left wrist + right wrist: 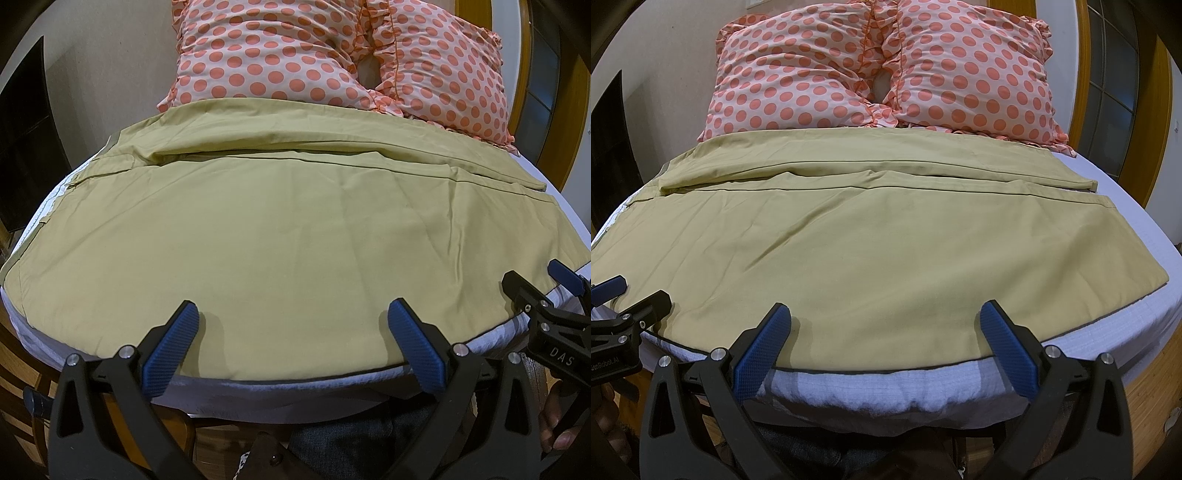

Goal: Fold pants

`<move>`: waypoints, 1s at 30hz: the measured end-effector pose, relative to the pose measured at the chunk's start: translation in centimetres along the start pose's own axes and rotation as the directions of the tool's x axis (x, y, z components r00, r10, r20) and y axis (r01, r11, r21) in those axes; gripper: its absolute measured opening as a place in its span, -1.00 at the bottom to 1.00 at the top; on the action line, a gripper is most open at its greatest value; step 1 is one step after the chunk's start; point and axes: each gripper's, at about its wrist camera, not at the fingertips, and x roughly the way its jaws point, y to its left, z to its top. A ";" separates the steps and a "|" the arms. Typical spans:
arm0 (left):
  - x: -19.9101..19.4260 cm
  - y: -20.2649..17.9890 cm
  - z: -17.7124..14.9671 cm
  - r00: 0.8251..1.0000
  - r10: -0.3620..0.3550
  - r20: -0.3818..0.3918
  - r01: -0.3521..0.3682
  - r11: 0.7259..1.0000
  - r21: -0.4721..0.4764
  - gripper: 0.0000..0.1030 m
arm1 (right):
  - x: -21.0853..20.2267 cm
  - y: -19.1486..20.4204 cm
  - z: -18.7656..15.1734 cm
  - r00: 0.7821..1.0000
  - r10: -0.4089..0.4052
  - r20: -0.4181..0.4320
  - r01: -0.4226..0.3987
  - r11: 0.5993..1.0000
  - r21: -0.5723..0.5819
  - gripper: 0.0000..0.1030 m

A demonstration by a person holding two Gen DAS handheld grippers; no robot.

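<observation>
Both views are evenly and softly lit from above; no glare is seen. Short soft shadows are cast on the pants (295,240) just beside the blue pads (171,347). Strong fisheye bending is shown, with dark vignetted corners. Focus is sharp throughout.

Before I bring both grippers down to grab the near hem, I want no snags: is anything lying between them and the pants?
Nothing visible does. The left gripper and right gripper are both open over the near edge of the pants, with only bare fabric ahead.
</observation>
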 end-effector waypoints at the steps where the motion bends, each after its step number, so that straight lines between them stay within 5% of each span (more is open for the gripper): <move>1: 0.0 0.0 0.0 1.000 0.000 0.000 0.000 1.000 0.000 0.97 | 0.0 0.0 0.0 1.000 0.000 0.000 0.000 1.000 0.000 0.97; 19: -0.1 -0.2 0.4 1.000 -0.005 0.002 0.005 1.000 0.011 0.97 | 0.6 -0.5 0.7 0.998 0.050 -0.039 -0.052 0.998 -0.044 0.97; 23: -0.1 0.0 0.4 1.000 -0.004 0.019 0.003 1.000 0.031 0.97 | 0.5 -5.2 5.7 0.999 0.025 -0.046 -0.023 0.999 0.048 0.97; 26: -0.6 0.8 1.8 0.997 0.034 0.071 -0.036 0.999 0.027 0.97 | 1.5 -10.7 11.5 0.999 -0.033 -0.029 0.039 0.975 0.220 0.97; 29: -1.3 2.3 3.6 0.992 -0.001 0.123 0.004 1.000 -0.023 0.97 | 5.6 -16.2 17.0 0.988 -0.129 -0.080 0.151 0.906 0.396 0.95; 30: -1.3 2.7 4.2 0.991 -0.007 0.134 0.012 0.999 -0.036 0.97 | 7.8 -17.8 18.9 0.979 -0.164 -0.122 0.201 0.877 0.437 0.75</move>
